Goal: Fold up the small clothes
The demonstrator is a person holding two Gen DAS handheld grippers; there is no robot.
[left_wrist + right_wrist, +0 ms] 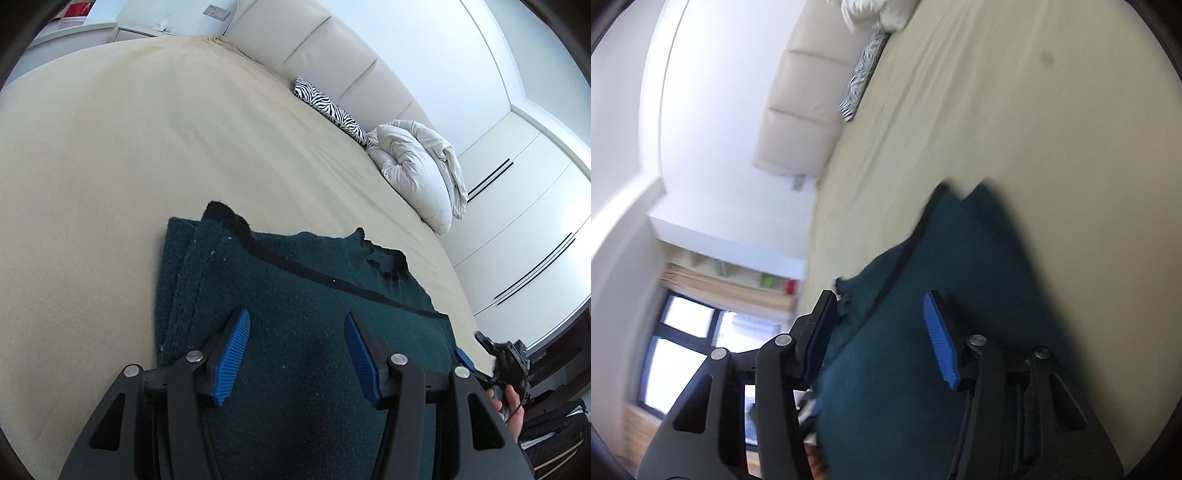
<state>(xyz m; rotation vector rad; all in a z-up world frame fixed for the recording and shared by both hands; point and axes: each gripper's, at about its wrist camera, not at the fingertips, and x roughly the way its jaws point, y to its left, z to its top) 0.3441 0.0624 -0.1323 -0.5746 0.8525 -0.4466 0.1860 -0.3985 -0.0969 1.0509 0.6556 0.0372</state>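
Folded green sweater [295,295] on beige bed [110,166] (left tongs [297,354] agape above)

Sweater [295,288]: folded, on the bed [110,166], near edge. Left gripper [297,354] over its near part; right gripper [879,339] at its right side. Cushion [332,107] and duvet [417,166]: far right, against the headboard [314,48]. Wardrobe [524,221]: right of bed.

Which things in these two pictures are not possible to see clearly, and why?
- Green sweater, left wrist view: its near edge is hidden behind the left gripper.
- Sweater, right wrist view: knit and edges are smeared by motion blur.
- Right gripper, left wrist view: mostly cut off by the left gripper's frame.
- Shelf items, right wrist view: too blurred to name.
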